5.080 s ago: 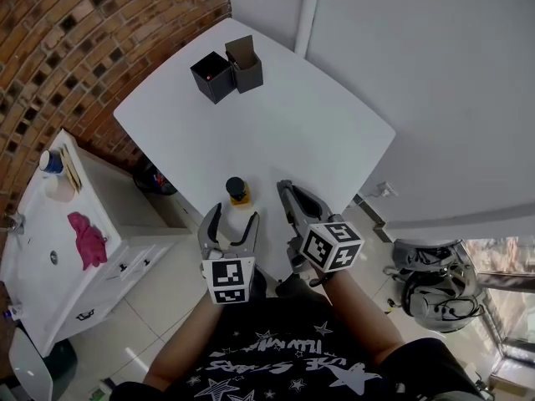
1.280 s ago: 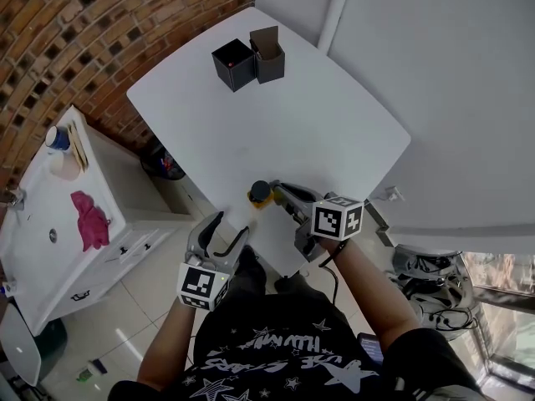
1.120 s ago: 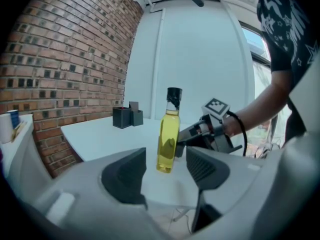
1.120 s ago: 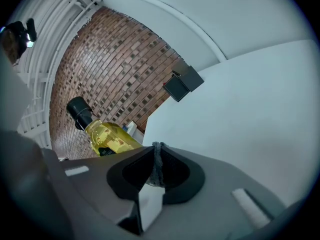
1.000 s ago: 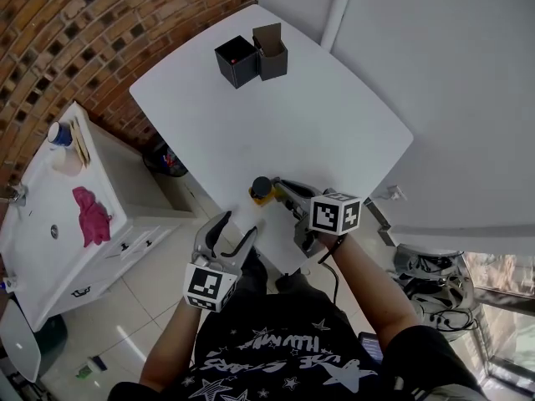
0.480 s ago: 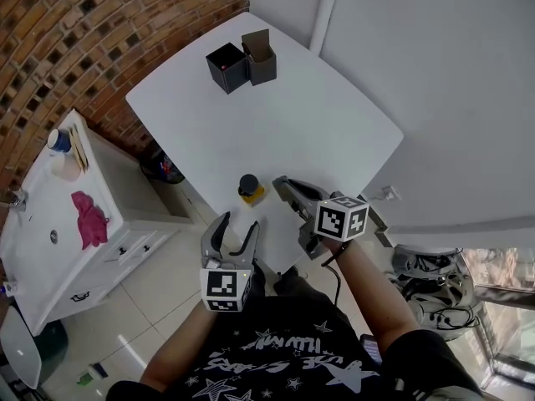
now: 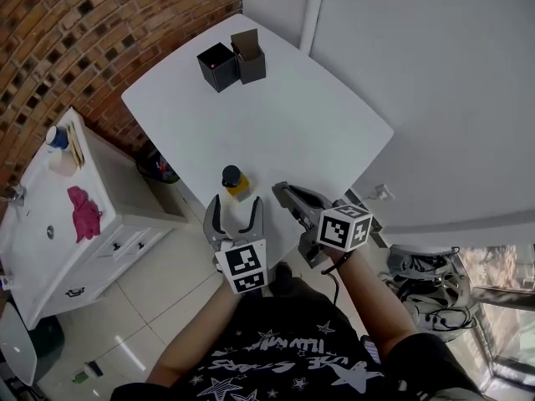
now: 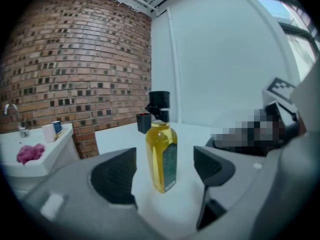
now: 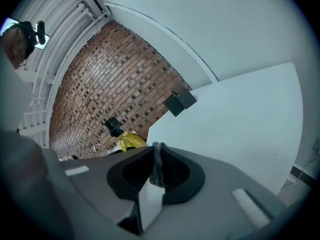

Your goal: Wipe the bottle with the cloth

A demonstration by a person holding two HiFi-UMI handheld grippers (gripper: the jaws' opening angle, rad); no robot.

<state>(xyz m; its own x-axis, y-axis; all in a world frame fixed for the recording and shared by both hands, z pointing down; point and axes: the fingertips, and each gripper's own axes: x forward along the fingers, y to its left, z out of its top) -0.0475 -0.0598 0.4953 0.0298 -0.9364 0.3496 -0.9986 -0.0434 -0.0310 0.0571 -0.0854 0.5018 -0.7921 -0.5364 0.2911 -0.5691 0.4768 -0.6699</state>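
- A pink rag (image 7: 84,212) lies on a white cabinet (image 7: 109,192) at the far left, beside the table.
- A black box (image 7: 216,67) and an open dark box (image 7: 249,57) stand side by side at the far end of the white table (image 7: 301,124).
- The bottle (image 7: 235,181) is yellow with a black cap. It stands up straight near the table's near edge.
- The left gripper (image 7: 234,211) has just been opening its jaws, and they are wide apart. The bottle stands just in front of the gap. The jaws do not touch it.
- The right gripper (image 7: 282,192) is near the bottle but not touching it. Its jaws are squeezed shut on a thin grey cloth (image 9: 158,170).
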